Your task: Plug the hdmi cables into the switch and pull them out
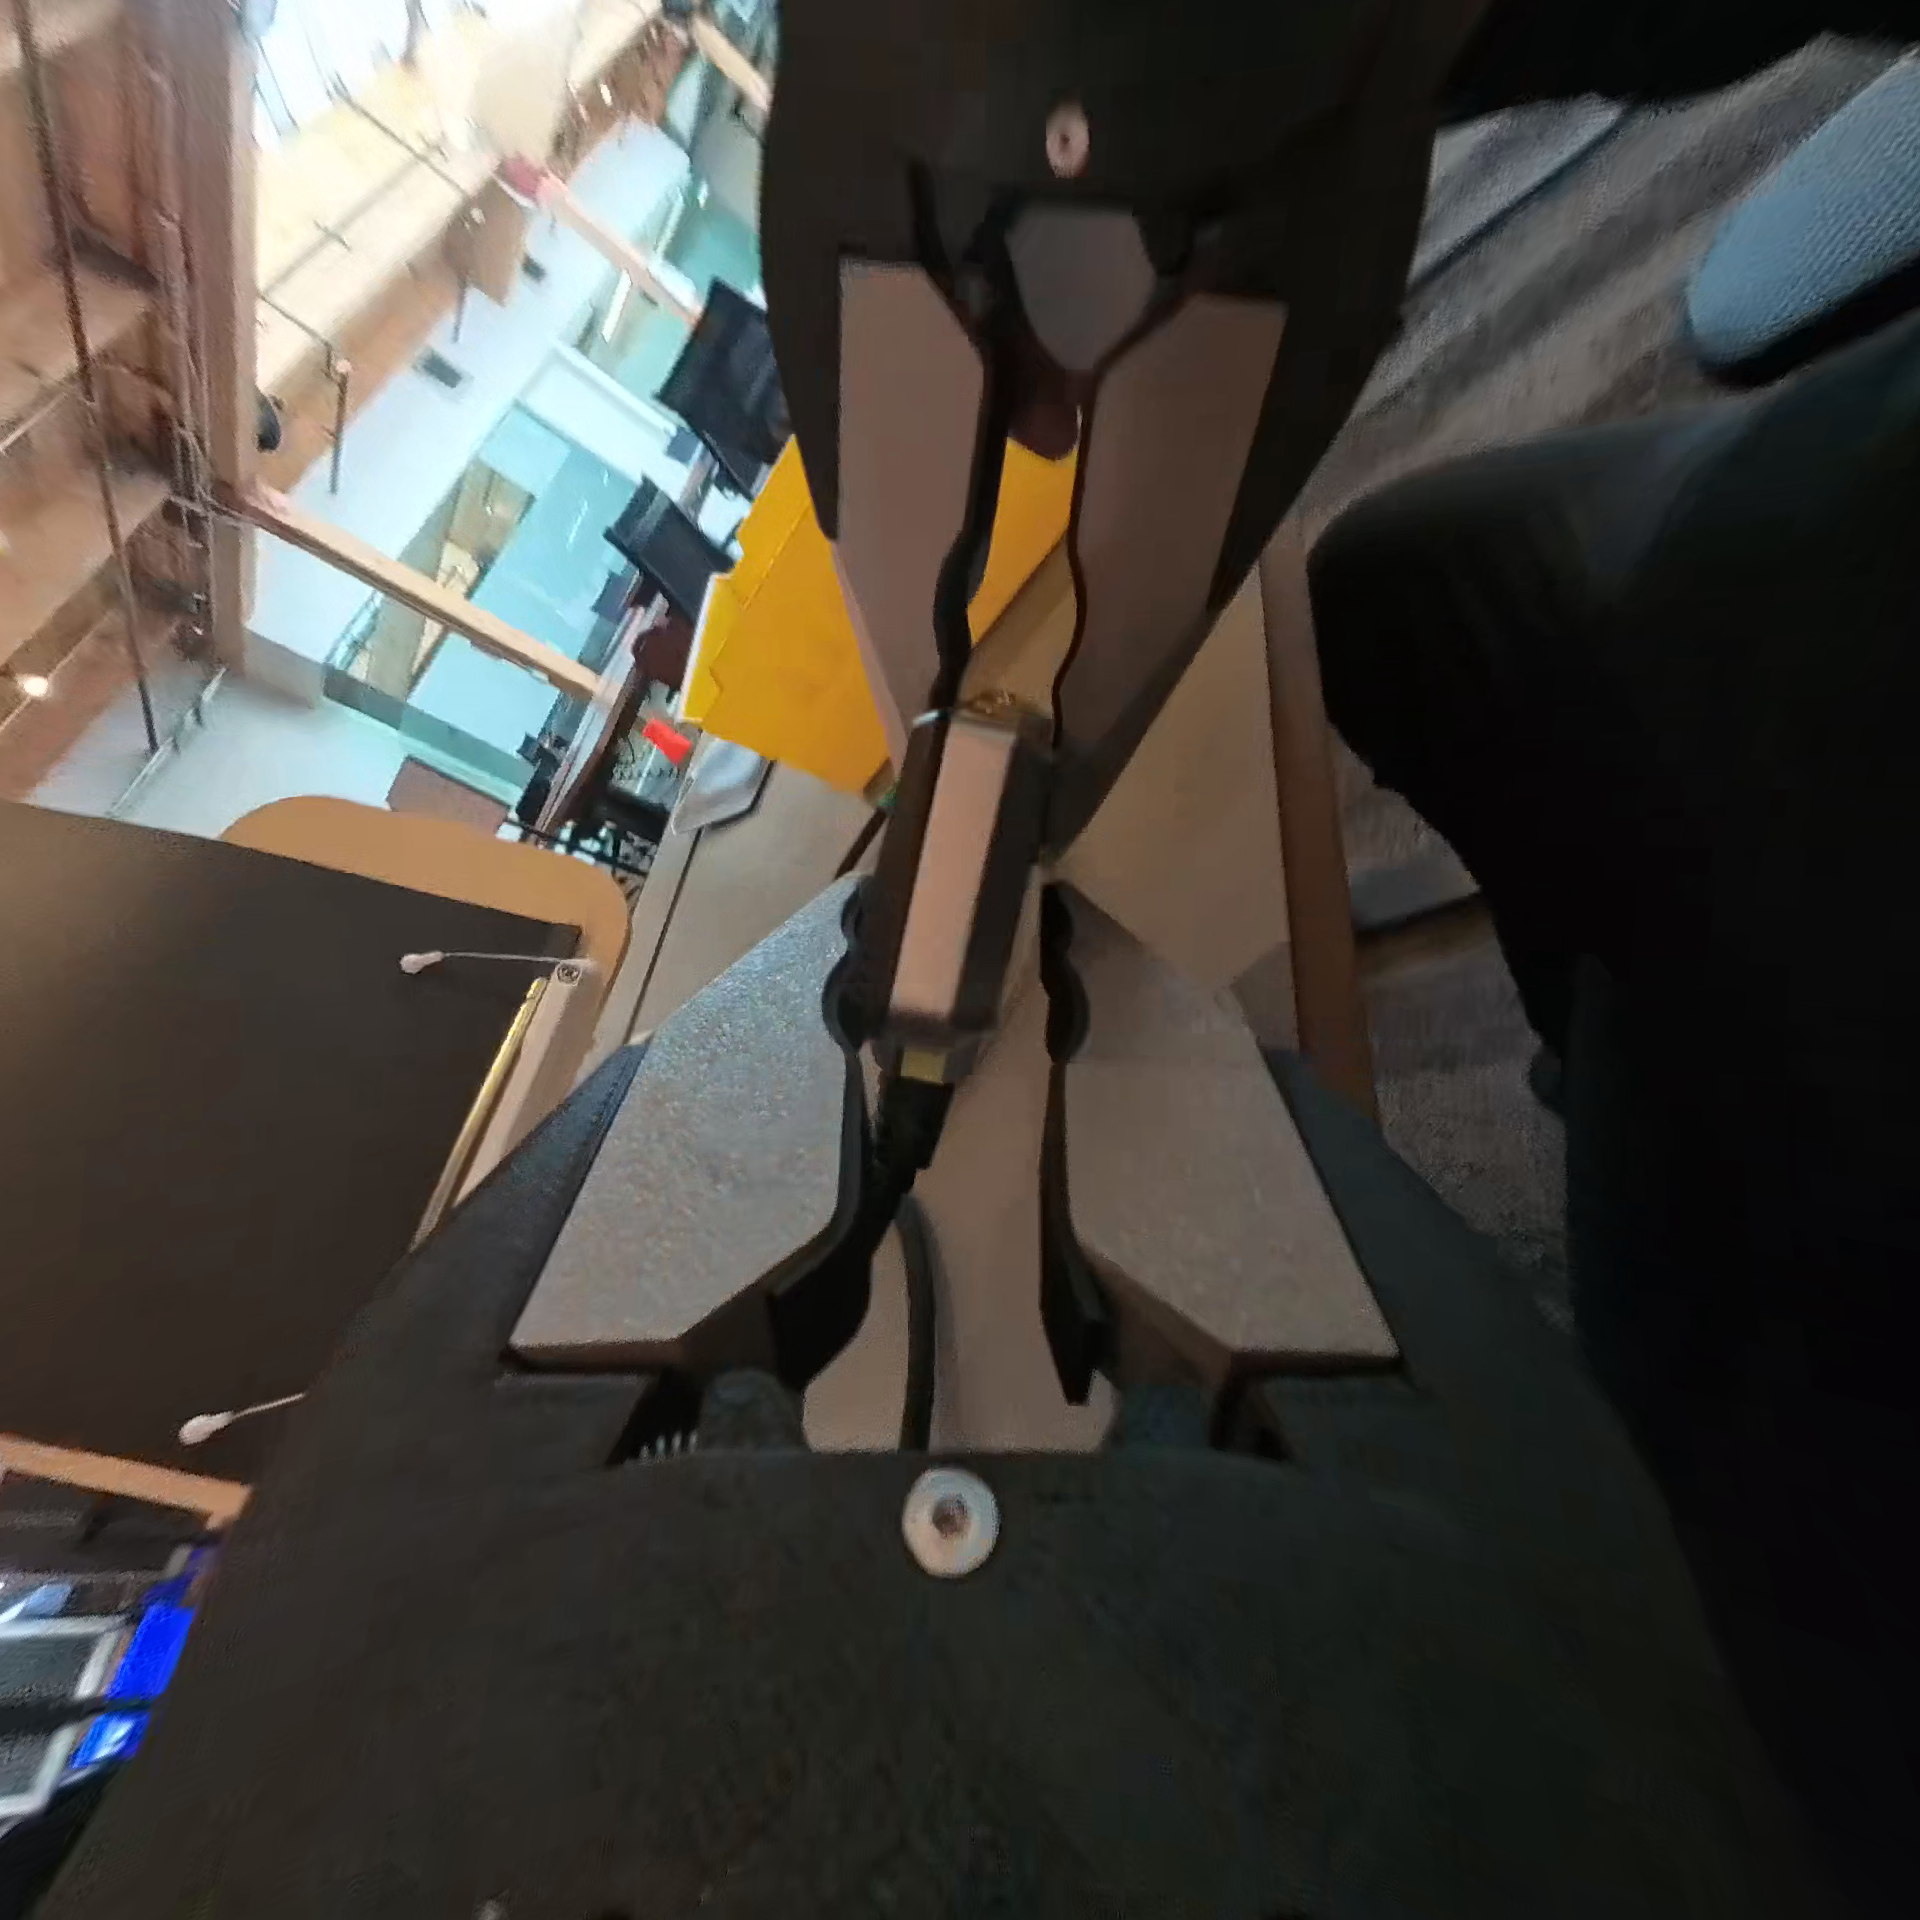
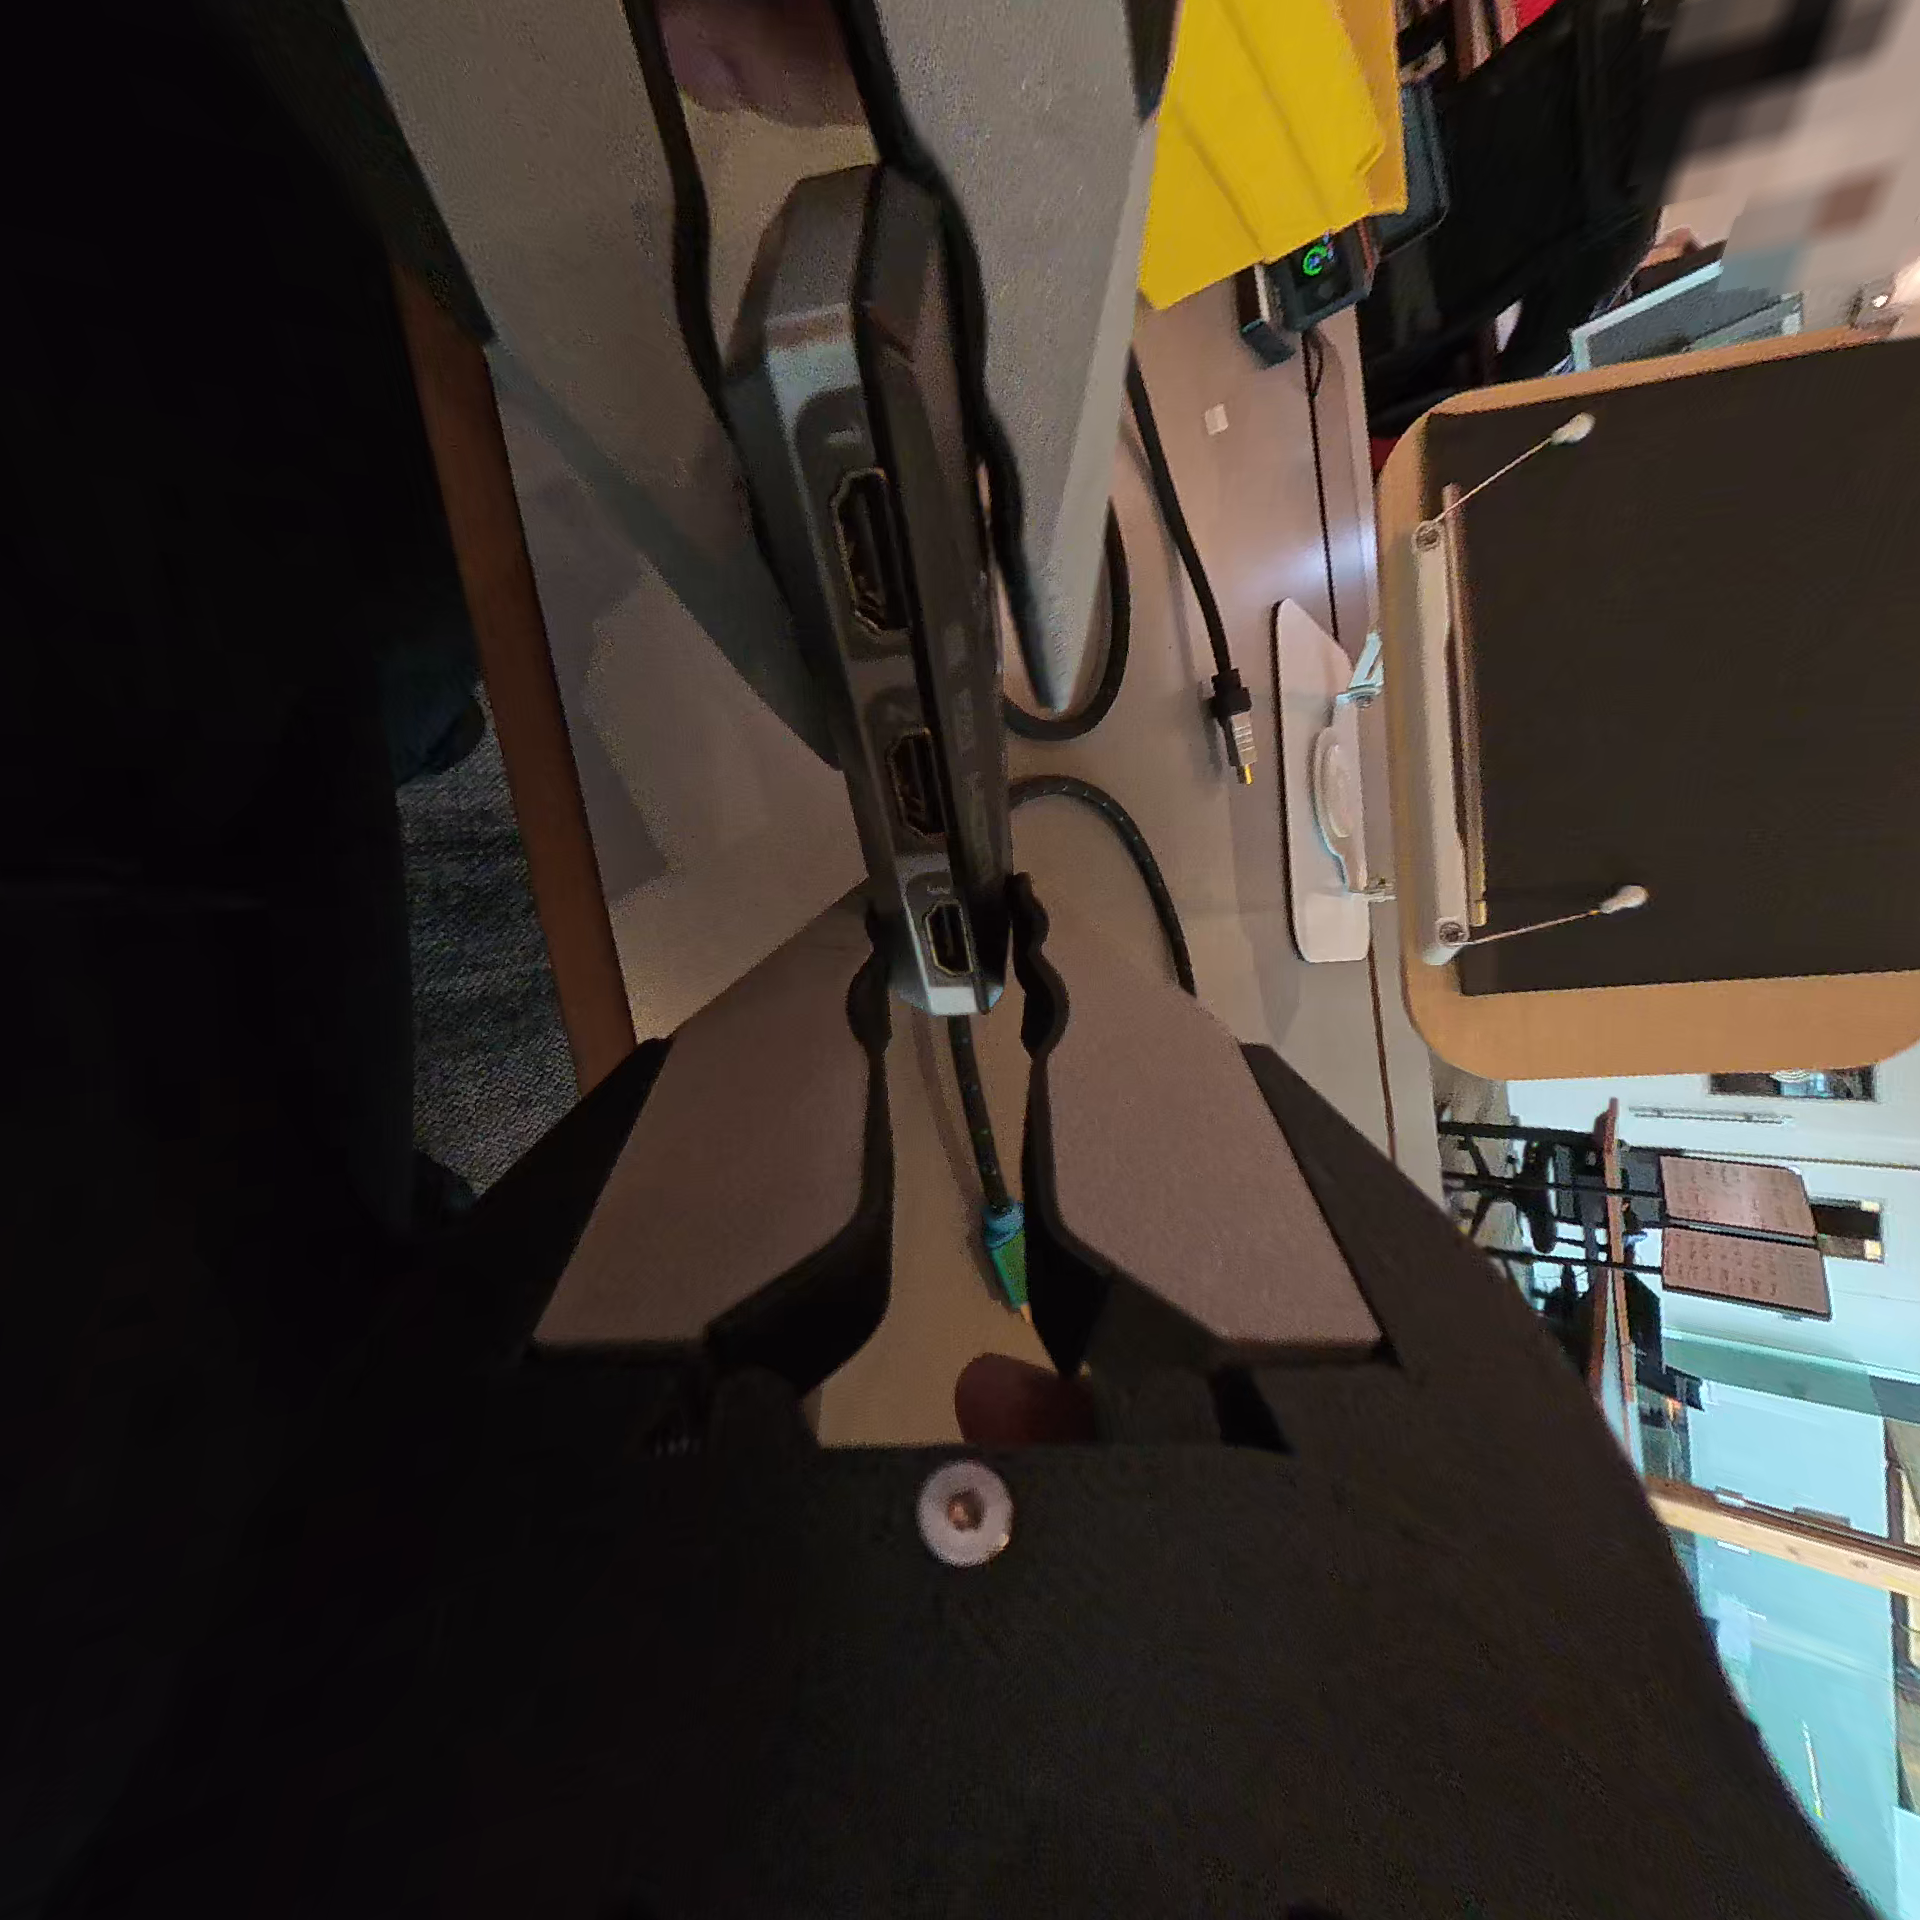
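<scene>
Grey metal HDMI switch (image 2: 925,623), a slim rectangular box, held edge-on between two grippers above the pale table (image 2: 1226,582).

The switch's near end sits clamped between the black fingertips of the right gripper (image 2: 951,971); three empty ports face the right wrist camera along its narrow side. In the left wrist view the left gripper (image 1: 951,971) pinches the opposite end of the same box, with the right gripper closing in from the top of that view. A black braided HDMI cable (image 2: 1195,582) lies unplugged on the table, its plug near a white stand base (image 2: 1311,831). A second braided cable with a green-blue tip (image 2: 1003,1252) lies just below the switch. A dark wood-edged board (image 2: 1683,675) stands beside the table, yellow sheets (image 2: 1257,135) beyond.
</scene>
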